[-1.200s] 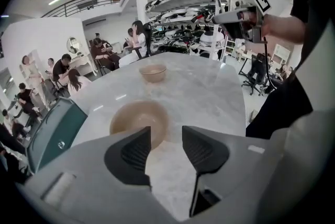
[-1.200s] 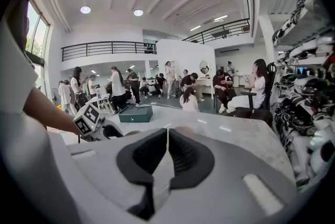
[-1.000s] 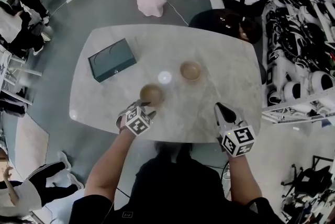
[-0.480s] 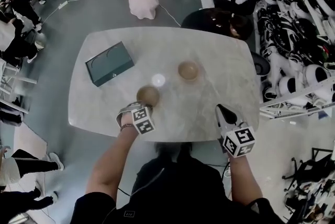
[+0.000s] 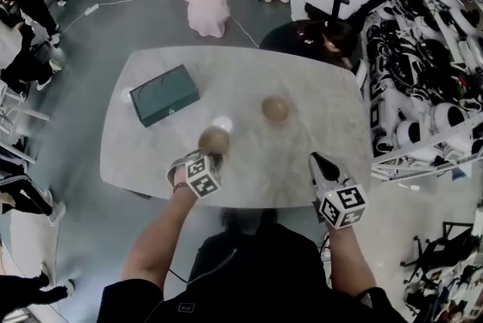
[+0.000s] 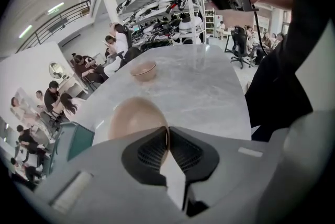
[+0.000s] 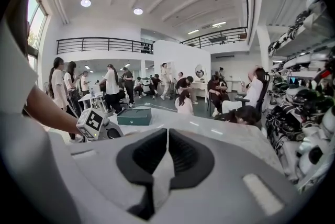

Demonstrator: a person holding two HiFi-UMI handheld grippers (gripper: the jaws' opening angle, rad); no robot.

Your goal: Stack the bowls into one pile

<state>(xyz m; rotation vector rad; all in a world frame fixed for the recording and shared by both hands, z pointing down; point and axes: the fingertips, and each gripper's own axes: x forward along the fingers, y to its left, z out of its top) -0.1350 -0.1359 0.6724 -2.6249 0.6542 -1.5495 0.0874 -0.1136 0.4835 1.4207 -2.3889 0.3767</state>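
Two bowls on table: near bowl left of centre, far bowl well apart, farther right. Left gripper jaws have just been closing; they now pinch the near bowl's thin rim. Right gripper pressed together, empty. Risk: with an edge-only hold, the bowl may pivot or slip when lifted.

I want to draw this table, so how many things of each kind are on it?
Brown bowls: 2, the near bowl and the far bowl
Boxes: 1, the dark green box
Total: 3
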